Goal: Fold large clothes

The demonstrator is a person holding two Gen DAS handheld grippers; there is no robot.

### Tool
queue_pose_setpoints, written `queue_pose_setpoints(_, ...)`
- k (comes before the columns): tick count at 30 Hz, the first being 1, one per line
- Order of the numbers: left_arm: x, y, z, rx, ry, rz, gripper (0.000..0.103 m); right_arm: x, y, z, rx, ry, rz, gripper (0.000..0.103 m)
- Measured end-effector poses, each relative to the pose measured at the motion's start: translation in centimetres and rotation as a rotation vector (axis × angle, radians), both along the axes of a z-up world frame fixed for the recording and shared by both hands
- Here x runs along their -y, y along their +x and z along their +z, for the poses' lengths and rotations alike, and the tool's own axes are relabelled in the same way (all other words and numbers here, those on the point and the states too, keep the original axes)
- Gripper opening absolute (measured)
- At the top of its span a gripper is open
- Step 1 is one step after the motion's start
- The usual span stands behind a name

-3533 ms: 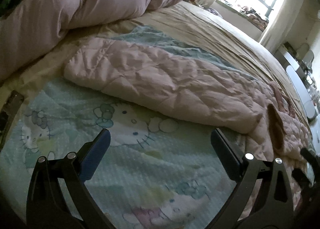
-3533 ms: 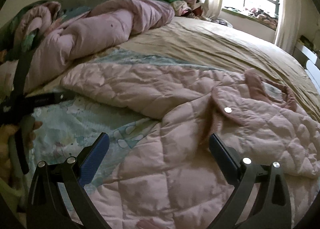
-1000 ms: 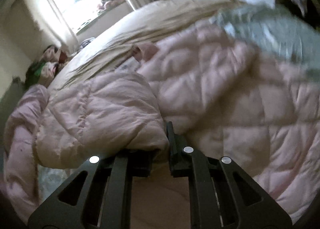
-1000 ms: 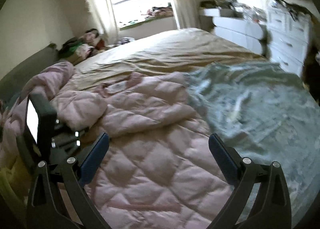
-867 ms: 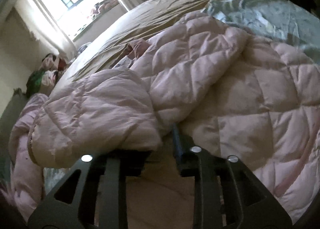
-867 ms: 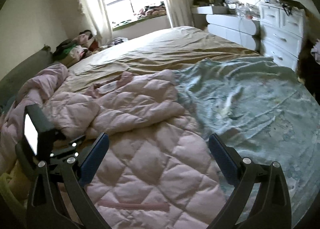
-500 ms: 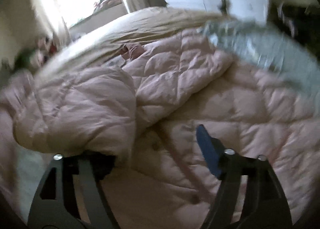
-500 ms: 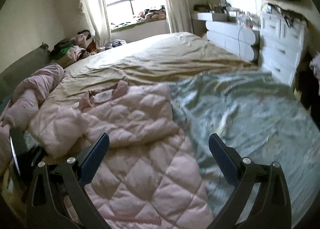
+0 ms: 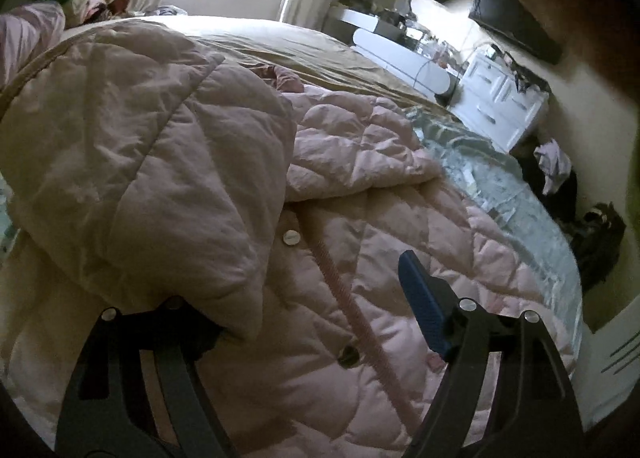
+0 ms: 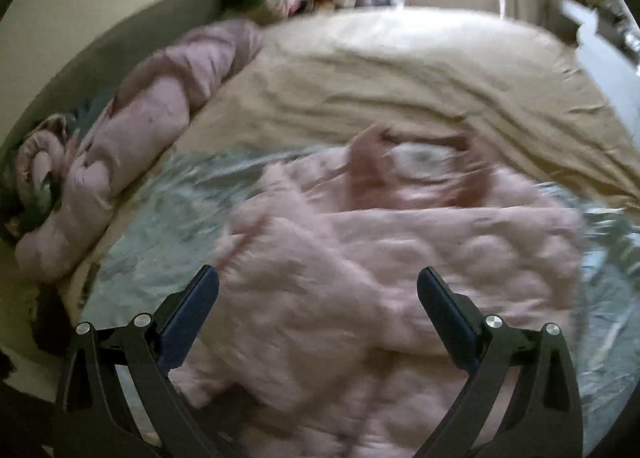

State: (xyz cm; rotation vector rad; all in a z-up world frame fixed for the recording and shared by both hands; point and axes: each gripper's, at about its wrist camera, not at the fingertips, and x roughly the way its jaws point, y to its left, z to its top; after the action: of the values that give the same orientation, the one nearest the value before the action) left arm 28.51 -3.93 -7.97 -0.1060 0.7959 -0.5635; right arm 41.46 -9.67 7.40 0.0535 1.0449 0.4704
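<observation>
Your left tongs stand wide apart, having just been opening. The folded sleeve of the pink quilted jacket drapes over the left finger, but the pads press on nothing, whereas a second ago they were clenched on that sleeve's edge. Between the fingers you see the jacket's front with its snap button and pink piping. Your right tongs are spread open too, holding nothing, above the blurred jacket. That view has swung from the dresser side toward the headboard since half a second ago. The jacket lies on the pale green blanket on the bed, its collar toward the window. Farther off, a rolled pink duvet lies along the headboard. No containers are in view.
</observation>
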Motion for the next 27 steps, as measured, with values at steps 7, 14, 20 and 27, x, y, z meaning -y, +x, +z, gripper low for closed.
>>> queue_pose_setpoints(7, 0.2, -0.2, -0.1, 0.025, 0.049, -0.028, 0.074, -7.0, 4.5, -3.5, -0.196, -0.128, -0.03, 0.099)
queue_pose_setpoints(14, 0.9, -0.3, 0.0, 0.048, 0.097, -0.043, 0.077, -7.0, 6.1, -6.4, -0.271, -0.242, -0.026, 0.057)
queue_pose_setpoints(20, 0.9, -0.1, 1.2, 0.061, 0.092, -0.029, 0.082, -4.2, 5.1, -3.0, -0.142, -0.143, 0.061, 0.016)
queue_pose_setpoints(27, 0.0, -0.6, 5.2, 0.123, 0.056, 0.012, 0.088, 3.9, 4.0, 2.8, 0.024, 0.032, 0.009, 0.009)
